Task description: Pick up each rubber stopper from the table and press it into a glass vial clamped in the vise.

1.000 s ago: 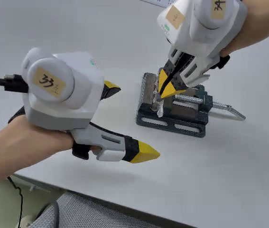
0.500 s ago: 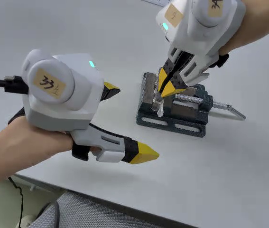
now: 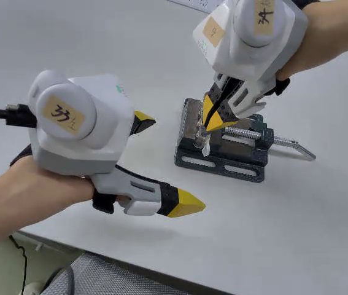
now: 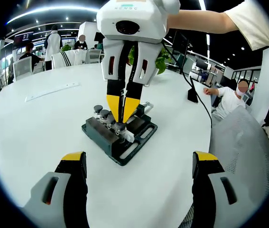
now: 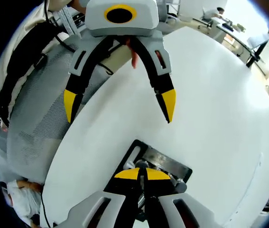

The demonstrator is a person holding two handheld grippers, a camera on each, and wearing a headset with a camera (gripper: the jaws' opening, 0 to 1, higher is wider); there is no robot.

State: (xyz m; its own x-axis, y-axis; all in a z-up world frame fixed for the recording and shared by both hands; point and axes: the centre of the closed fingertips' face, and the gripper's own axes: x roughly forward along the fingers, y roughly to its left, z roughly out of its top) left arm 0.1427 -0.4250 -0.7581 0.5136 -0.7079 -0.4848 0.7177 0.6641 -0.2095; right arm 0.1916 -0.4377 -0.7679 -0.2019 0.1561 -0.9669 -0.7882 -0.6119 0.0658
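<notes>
Head view: my right tongs [image 3: 213, 120] sit at upper centre, tips pinched together and pointing down onto the vial [image 3: 205, 142] at the near end of the vise [image 3: 223, 161]. Whether they hold a stopper I cannot tell. My left tongs [image 3: 177, 163], spread wide and empty, hang at lower left, well apart from the vise.

Left gripper view: a row of vials stands upright mid-frame, and the pinched tips are directly over the nearest one.

Right gripper view: the vise lies just beyond my tips at the bottom, so I judge the push runs down the vial's upright axis.
</notes>
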